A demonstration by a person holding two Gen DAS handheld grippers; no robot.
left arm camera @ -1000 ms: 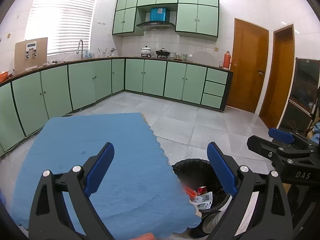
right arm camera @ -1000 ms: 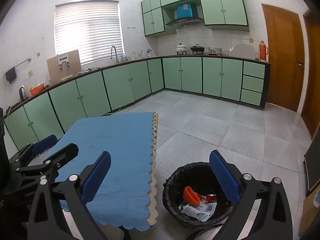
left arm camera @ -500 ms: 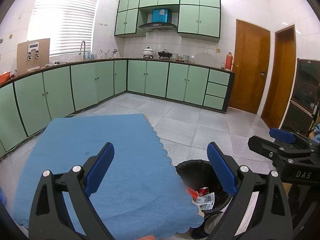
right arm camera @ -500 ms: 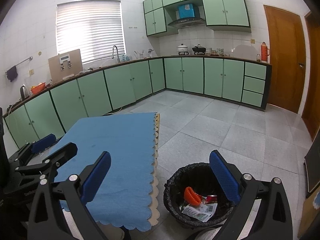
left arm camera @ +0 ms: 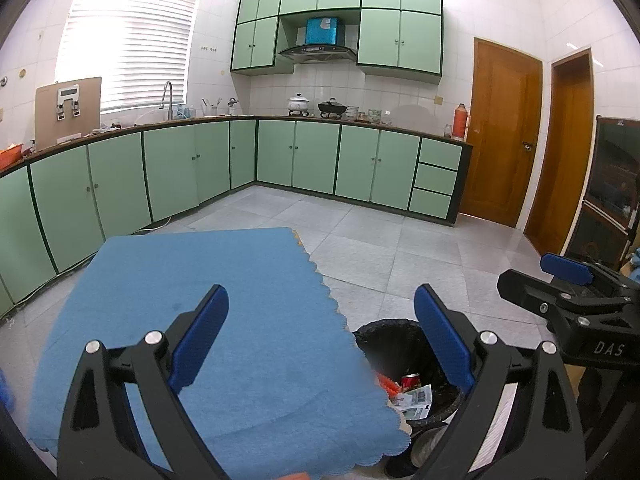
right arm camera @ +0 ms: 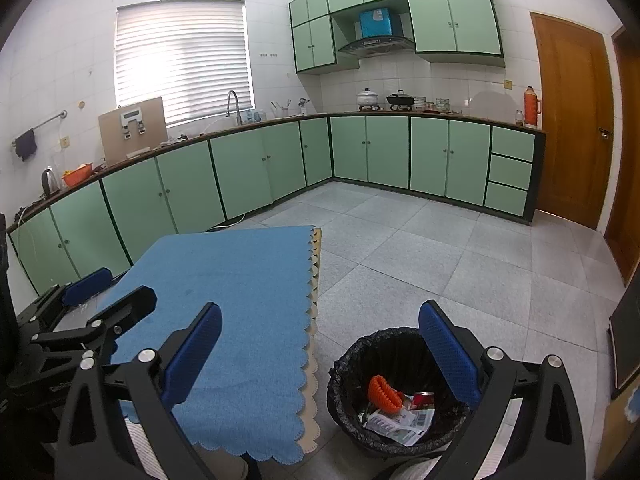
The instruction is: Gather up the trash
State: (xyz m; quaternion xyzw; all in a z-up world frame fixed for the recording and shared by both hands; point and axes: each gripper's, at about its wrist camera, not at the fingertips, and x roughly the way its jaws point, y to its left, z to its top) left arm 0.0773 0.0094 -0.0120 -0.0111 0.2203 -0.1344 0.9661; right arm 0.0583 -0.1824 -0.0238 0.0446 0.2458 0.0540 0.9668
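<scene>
A black-lined trash bin (right arm camera: pixel 360 364) stands on the floor right of the table; it also shows in the left wrist view (left arm camera: pixel 384 332). Inside it lie an orange ridged piece (right arm camera: pixel 383 393), a red can (right arm camera: pixel 423 400) and printed paper wrappers (right arm camera: pixel 400 424). My left gripper (left arm camera: pixel 320 336) is open and empty above the blue tablecloth (left arm camera: pixel 208 300). My right gripper (right arm camera: pixel 320 352) is open and empty, above the table's right edge and the bin. The right gripper shows at the right edge of the left wrist view (left arm camera: pixel 568 280).
The table under the blue cloth (right arm camera: pixel 240 280) has a scalloped edge. Green cabinets (right arm camera: pixel 400 152) run along the left and back walls. Wooden doors (right arm camera: pixel 572 120) are at the right. Grey tiled floor (right arm camera: pixel 440 248) lies between.
Both views have risen and tilted slightly, so the bin sits a little lower in frame. Both grippers stay open and empty.
</scene>
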